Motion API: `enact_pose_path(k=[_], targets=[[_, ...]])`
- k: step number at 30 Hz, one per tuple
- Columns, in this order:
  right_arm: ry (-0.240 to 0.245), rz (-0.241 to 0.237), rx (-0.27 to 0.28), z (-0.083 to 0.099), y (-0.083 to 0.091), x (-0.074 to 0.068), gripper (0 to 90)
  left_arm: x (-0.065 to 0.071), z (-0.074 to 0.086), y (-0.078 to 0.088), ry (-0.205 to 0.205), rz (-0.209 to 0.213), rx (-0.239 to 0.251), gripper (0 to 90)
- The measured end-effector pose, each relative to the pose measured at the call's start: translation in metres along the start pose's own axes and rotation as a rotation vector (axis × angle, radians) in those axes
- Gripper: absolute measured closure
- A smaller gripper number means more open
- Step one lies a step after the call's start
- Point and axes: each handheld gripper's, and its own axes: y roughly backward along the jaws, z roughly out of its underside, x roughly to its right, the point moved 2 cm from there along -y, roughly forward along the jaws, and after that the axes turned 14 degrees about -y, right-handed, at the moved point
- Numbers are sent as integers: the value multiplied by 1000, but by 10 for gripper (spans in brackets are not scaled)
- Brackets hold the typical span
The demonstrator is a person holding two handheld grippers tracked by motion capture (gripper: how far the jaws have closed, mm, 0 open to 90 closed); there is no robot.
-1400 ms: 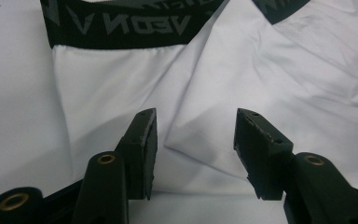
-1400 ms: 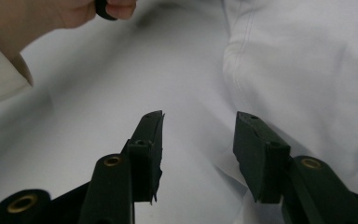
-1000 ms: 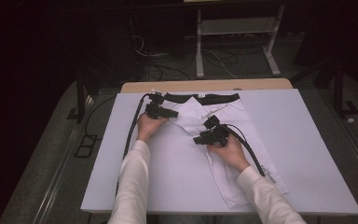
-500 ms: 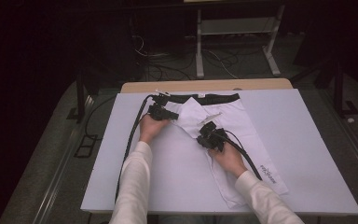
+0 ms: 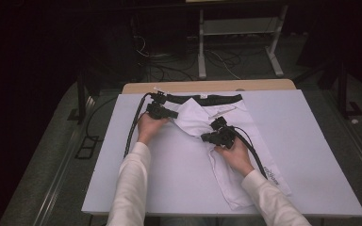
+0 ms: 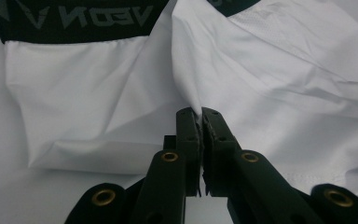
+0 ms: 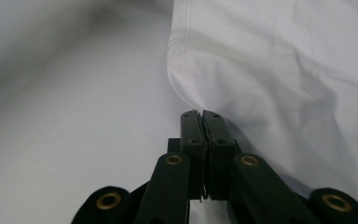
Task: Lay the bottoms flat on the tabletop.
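Both claws clamp folds of the white shorts (image 5: 245, 141) near the worktop's (image 5: 122, 179) far edge: left claw (image 6: 200, 112), right claw (image 7: 201, 113).

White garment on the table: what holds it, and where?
Both tongs, left and right, pinch the white garment at folded edges.

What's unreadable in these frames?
- Shorts, high view: the part under the right hand is covered.
- Print near the hem, high view: too small to read.
- Waistband lettering, left gripper view: cut off by the top edge.
- Left claw: how much cloth it holds is hidden between the shut jaws.
- Right claw: the same, on the shorts' hem.
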Motion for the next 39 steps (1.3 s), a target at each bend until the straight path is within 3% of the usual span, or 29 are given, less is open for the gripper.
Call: enact_pose_path(k=[13, 17, 21, 28, 33, 39], targets=[[-9, -116, 2, -1, 19, -14, 870, 10, -2, 32, -19, -17, 0, 855], [-5, -143, -21, 1, 19, -19, 870, 12, 9, 40, -9, -23, -14, 855], [12, -161, -63, 7, 13, -26, 870, 16, 28, 43, 30, -23, -8, 855], [48, -191, -128, 23, 3, -42, 870, 23, 58, 55, 35, -32, -44, 854], [95, -206, -165, 35, 0, -57, 870, 34, 70, 68, 11, -37, -61, 855], [105, -236, -195, 51, 1, -69, 870, 52, 78, 83, -61, -56, -92, 854]])
